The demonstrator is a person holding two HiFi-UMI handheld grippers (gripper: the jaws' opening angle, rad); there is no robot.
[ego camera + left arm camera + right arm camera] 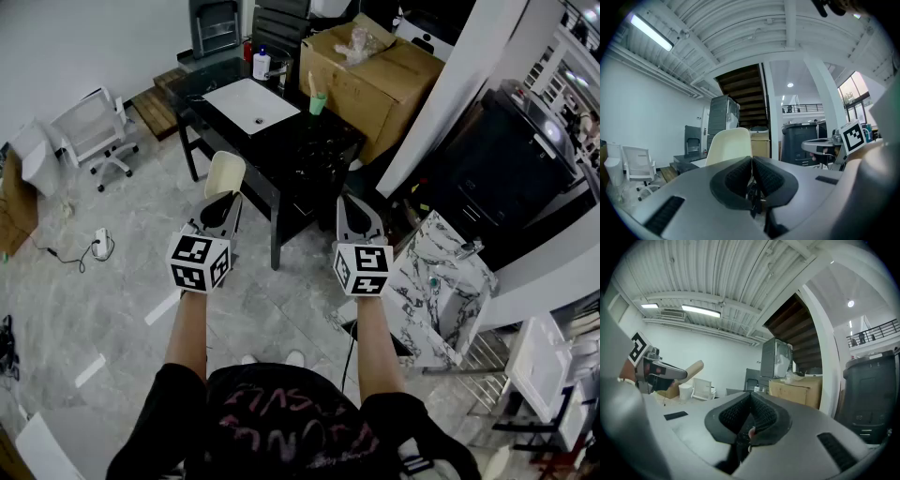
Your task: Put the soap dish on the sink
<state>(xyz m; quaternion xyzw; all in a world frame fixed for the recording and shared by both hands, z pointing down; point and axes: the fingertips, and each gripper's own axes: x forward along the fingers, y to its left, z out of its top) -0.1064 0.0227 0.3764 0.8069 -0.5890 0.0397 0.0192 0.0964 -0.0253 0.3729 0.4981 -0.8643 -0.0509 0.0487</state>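
A cream oval soap dish (225,172) stands upright out of my left gripper (223,204), whose jaws are shut on its lower edge. In the left gripper view the dish (729,146) rises just behind the closed pads of that gripper (752,162). The white rectangular sink (251,103) sits on a black table (314,155) ahead of both grippers, well beyond the dish. My right gripper (356,214) hovers level with the left one near the table's front corner. Its jaws (749,400) are shut with nothing between them.
A white soap bottle (262,64) and a green cup (318,101) stand by the sink. A large cardboard box (375,70) lies behind the table. A white office chair (92,129) is at the left, and a marble-patterned cabinet (436,281) at the right.
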